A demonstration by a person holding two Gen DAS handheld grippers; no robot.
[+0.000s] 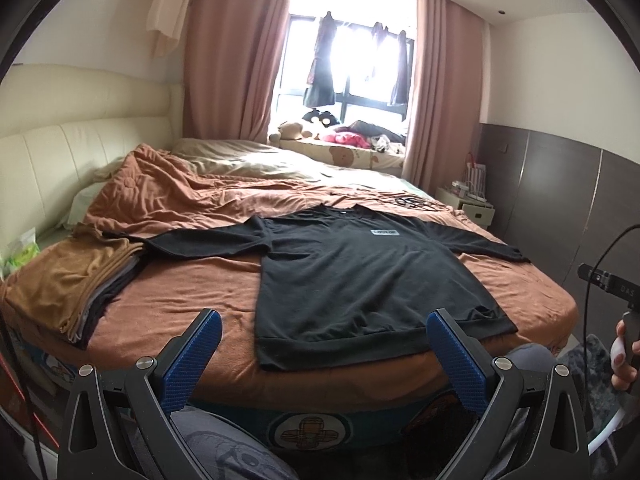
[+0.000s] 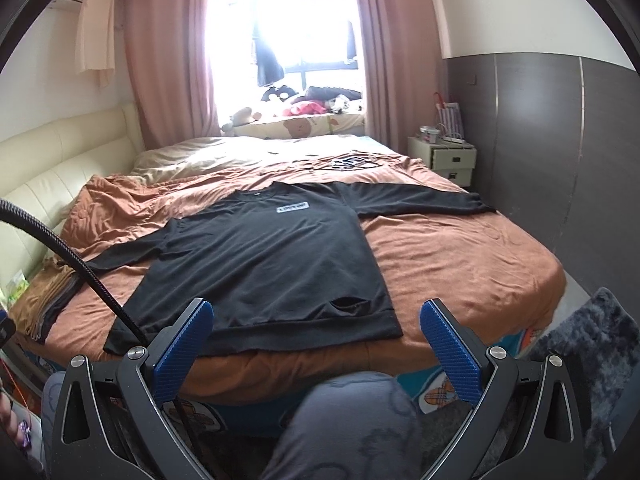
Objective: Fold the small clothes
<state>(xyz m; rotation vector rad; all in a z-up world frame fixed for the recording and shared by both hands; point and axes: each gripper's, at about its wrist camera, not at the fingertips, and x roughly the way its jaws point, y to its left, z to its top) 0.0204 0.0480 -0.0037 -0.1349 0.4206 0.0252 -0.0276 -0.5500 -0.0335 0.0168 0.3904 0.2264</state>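
A black long-sleeved shirt (image 1: 360,276) (image 2: 264,264) lies flat and face up on the brown bedsheet, sleeves spread to both sides, hem toward me. A small white label sits on its chest. My left gripper (image 1: 324,328) hangs open just short of the hem, at the bed's near edge, with nothing between its blue fingers. My right gripper (image 2: 316,320) is open too, held above the hem's right end and the bed edge, empty. The right handle and a hand show at the right edge of the left wrist view.
A stack of folded clothes (image 1: 68,280) (image 2: 44,300) lies at the bed's left side. A rumpled brown quilt (image 1: 168,192) covers the far left. Dark items (image 2: 352,162) lie on the far bed. A bedside cabinet (image 2: 444,158) stands right. A person's knee (image 2: 348,420) is below.
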